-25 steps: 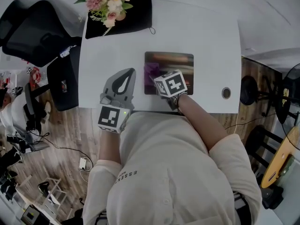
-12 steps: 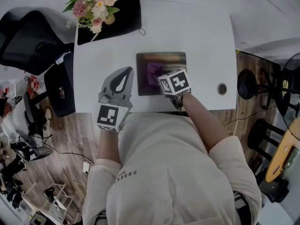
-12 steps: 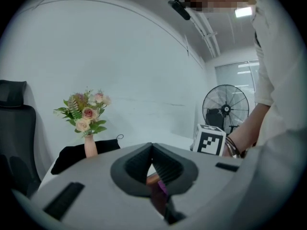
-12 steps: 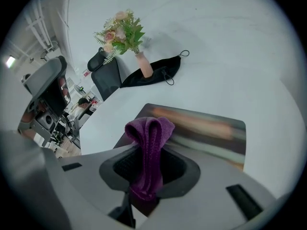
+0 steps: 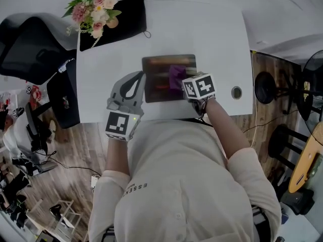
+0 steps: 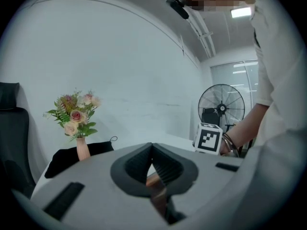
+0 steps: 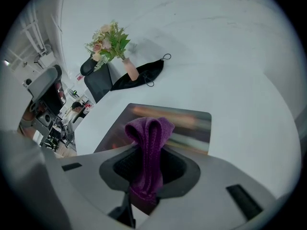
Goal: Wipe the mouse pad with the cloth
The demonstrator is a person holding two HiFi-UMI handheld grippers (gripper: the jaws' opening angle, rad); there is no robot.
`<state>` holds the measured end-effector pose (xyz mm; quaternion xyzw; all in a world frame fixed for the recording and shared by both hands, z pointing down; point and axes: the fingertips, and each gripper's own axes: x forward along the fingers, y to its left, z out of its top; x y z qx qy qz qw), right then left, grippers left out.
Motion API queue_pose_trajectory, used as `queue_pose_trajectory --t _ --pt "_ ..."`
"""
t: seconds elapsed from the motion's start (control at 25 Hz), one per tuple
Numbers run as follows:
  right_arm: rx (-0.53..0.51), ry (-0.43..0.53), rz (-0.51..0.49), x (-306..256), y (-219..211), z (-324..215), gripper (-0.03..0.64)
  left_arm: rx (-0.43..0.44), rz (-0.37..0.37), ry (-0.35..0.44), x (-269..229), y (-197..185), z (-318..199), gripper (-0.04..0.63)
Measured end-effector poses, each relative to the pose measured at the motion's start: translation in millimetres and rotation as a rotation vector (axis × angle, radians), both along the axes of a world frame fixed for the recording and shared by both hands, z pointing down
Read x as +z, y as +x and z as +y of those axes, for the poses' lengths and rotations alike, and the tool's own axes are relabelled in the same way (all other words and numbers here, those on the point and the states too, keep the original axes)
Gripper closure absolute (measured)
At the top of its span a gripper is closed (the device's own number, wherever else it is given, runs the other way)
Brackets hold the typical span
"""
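Now my right gripper [image 7: 147, 176] clamps the folded purple cloth [image 7: 147, 138] on the right half of the dark rectangular mouse pad [image 5: 157, 80]. Wiping seems partly done. My left gripper [image 5: 135, 84], jaws together, rests at the pad's left edge, perhaps steadying it.

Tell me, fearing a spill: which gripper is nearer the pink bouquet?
Left. The left gripper lies short of the bouquet; the right gripper, holding purple cloth, is farther right over the brown mouse pad.

White table [image 5: 217, 34], black office chair [image 5: 28, 44] beside it, wooden floor [image 5: 70, 145], standing fan [image 6: 221, 108]
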<state>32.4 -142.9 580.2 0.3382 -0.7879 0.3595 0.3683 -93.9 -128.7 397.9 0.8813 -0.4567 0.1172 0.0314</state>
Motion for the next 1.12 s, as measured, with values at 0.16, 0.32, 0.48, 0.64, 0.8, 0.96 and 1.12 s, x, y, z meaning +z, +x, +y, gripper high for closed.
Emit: queue_pose_trajectory --t 0.16,0.32,0.48,0.64,0.8,0.96,1.12 --pt "0.029 -0.003 0.007 0 19 -3 0.512 0.002 -0.004 -0.005 1 0 -1 0.595" --pt "0.053 -0.002 0.024 1 38 -6 0.512 0.002 0.006 -0.003 -2 5 -4 0.595" --pt "0.075 0.01 0.059 0 61 -6 0.512 0.024 0.002 0.0 -5 15 -5 0.595" --pt "0.108 0.011 0.074 0 81 -6 0.512 0.046 -0.004 -0.003 -6 24 -6 0.595" --pt "0.147 0.012 0.091 0 100 -7 0.512 0.063 -0.007 -0.004 -6 31 -8 0.595" --pt "0.172 0.008 0.124 -2 115 -5 0.512 0.07 -0.003 -0.005 -5 35 -7 0.595" --pt "0.187 0.025 0.148 -11 117 -3 0.513 0.067 -0.001 -0.003 -5 35 -8 0.595"
